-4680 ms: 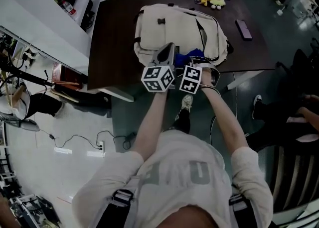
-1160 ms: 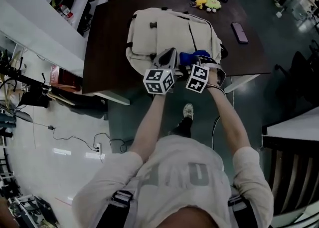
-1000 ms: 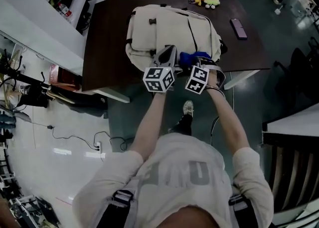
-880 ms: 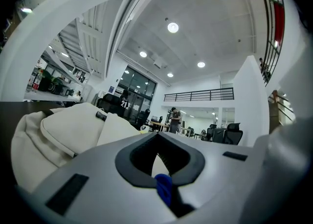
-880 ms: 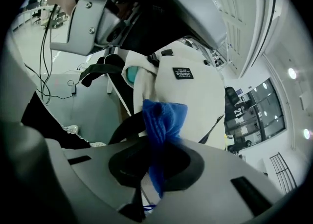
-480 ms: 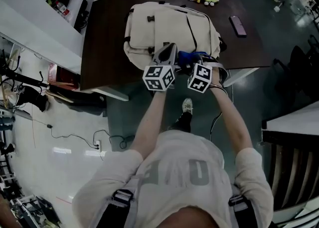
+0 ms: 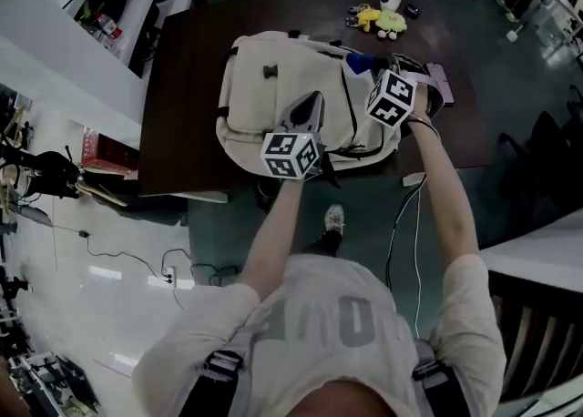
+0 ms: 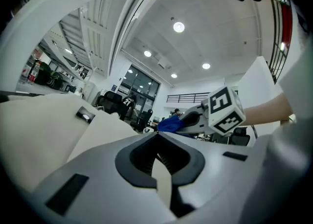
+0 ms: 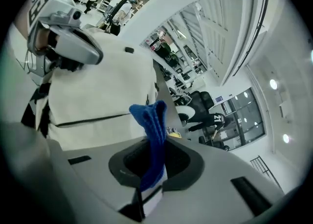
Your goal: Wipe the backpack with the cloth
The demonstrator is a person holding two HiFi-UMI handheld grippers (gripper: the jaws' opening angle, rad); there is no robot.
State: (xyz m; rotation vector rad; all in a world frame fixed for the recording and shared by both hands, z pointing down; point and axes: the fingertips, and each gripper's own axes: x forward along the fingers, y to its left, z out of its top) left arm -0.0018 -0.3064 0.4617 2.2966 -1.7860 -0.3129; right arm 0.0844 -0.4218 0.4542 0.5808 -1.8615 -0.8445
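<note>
The L gripper (image 7: 310, 104) sits on the front of the cream backpack (image 7: 264, 96), jaws almost shut w/ a thin bit of the bag pinched between them. The R gripper (image 7: 373, 69) is squeezed tight on the blue cloth (image 7: 357, 62), which touches the bag's far right corner. The backpack lies flat on the dark worktop (image 7: 187, 78), near its front edge.

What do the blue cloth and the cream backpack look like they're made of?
The cloth: soft knitted or terry-type textile, matte blue; ribbed rows show on its upright fold. The backpack: woven fabric, perhaps canvas or nylon, matte cream; it shows stitched seams and soft creases.
</note>
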